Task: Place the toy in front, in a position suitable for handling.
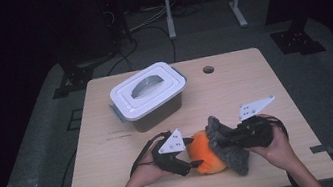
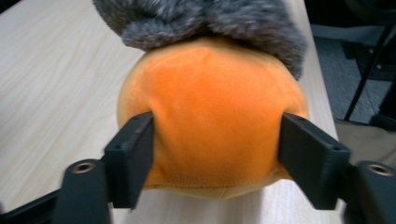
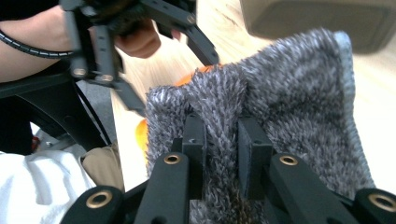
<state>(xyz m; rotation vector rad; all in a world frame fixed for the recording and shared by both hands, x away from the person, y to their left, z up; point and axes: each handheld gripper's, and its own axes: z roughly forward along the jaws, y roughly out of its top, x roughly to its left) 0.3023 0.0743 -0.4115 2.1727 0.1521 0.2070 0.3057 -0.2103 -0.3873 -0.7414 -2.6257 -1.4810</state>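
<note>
An orange plush ball (image 1: 204, 154) lies near the table's front edge, partly covered by a grey fuzzy cloth (image 1: 228, 148). My left gripper (image 1: 192, 159) comes at it from the left. In the left gripper view its two black jaws press into the ball's (image 2: 210, 107) sides, with the grey fuzzy cloth (image 2: 205, 18) over the far end. My right gripper (image 1: 222, 140) comes in from the right. In the right gripper view it (image 3: 222, 135) is shut on a fold of the fuzzy cloth (image 3: 289, 84), and a sliver of orange (image 3: 141, 133) shows beneath.
A grey storage bin with a white handled lid (image 1: 149, 96) stands at the back left of the wooden table (image 1: 254, 84). A small round hole (image 1: 208, 69) is near the table's far edge. Dark floor, cables and a metal stand lie beyond.
</note>
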